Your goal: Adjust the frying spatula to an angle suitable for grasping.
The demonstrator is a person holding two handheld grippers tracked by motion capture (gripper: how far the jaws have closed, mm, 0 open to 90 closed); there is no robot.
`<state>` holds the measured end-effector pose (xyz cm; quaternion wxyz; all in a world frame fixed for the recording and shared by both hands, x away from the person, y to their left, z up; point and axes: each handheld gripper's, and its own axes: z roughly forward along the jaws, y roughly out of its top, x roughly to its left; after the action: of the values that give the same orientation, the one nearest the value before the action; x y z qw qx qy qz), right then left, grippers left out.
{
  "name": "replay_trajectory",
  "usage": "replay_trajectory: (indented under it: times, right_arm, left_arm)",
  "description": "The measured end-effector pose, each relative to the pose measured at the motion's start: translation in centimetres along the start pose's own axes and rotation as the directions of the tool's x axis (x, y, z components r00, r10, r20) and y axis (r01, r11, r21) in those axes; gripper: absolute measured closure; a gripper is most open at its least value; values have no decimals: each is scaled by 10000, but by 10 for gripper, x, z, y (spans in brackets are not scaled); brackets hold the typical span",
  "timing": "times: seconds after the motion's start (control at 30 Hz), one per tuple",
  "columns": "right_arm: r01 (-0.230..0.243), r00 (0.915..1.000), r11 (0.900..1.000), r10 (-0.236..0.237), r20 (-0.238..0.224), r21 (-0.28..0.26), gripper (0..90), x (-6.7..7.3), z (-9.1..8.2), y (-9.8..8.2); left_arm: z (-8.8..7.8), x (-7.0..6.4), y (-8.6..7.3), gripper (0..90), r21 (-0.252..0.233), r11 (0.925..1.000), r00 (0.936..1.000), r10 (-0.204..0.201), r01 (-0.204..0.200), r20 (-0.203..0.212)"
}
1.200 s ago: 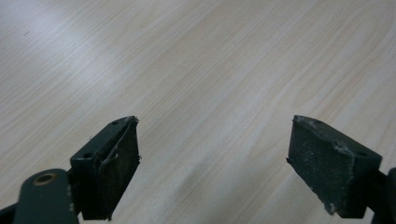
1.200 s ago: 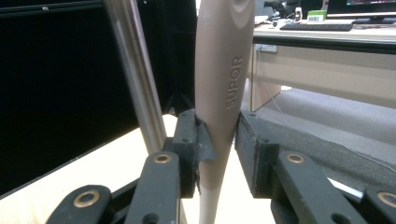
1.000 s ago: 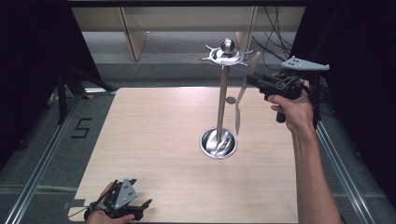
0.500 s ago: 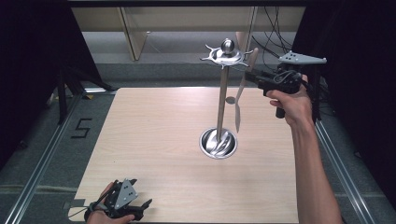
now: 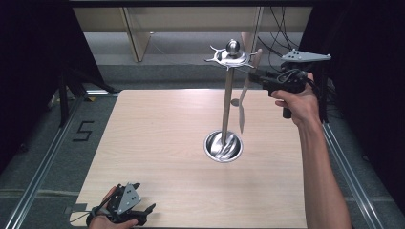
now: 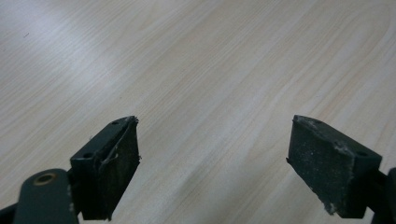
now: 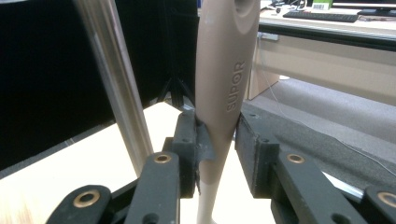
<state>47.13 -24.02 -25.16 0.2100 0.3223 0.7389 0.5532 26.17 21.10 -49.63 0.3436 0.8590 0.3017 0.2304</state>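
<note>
Carefully, the right tongs (image 7: 215,140) gripped the beige plastic utensil handle (image 7: 224,88); its hole should meet a hook of the steel stand (image 5: 230,56), while the left tongs (image 6: 212,163) rested open.

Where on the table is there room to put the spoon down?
The table is bare left of the stand, and in front of it up to the left tool. It is crowded by the pole, where the right tool grips the spoon.
</note>
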Motion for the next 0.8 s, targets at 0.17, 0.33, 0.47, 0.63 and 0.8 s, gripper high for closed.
replay_trajectory:
  times: [0.17,0.33,0.47,0.63,0.8]
  right_arm:
    - [-24,10000,9998,25,-38,196,707,0,-1,1]
    - [164,9998,9991,-162,-72,388,707,-1,1,4]
    - [130,9997,9989,-122,-188,444,707,-2,3,6]
    - [232,9996,9993,-226,-197,310,706,-3,4,6]
    - [211,9996,9991,-204,-209,364,704,-3,4,5]
  left_arm:
    - [0,0,0,159,88,9999,9999,149,-148,-74]
    - [0,0,0,159,75,9999,9999,133,-133,-64]
    - [0,1,0,159,79,9999,9999,150,-149,-66]
    - [1,0,0,159,46,10000,10000,36,-36,18]
    - [0,0,0,159,39,10000,10000,60,-60,-4]
